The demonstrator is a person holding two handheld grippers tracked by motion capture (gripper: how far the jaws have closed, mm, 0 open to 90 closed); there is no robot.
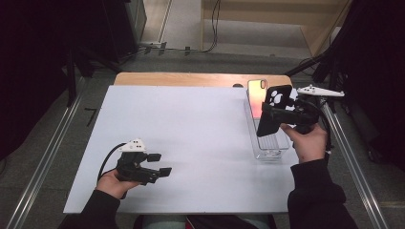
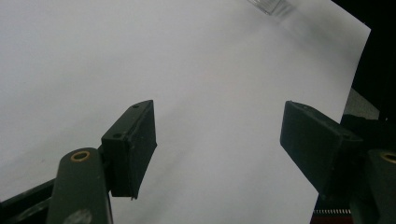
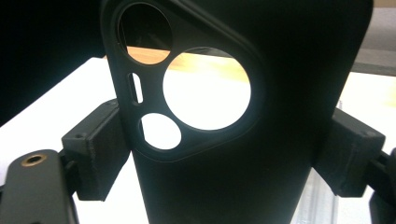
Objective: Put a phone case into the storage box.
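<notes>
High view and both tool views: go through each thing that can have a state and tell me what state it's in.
Right tool: shut on the black phone case, held above the clear bin.
Black phone case: clamped across its width, upright, empty, camera cutouts see-through.
Left tool: open, nothing between its jaws, low over the white board.
Clear bin: upright on the board, open-topped.
Pink phone case: standing tilted in the bin's far end.
</notes>
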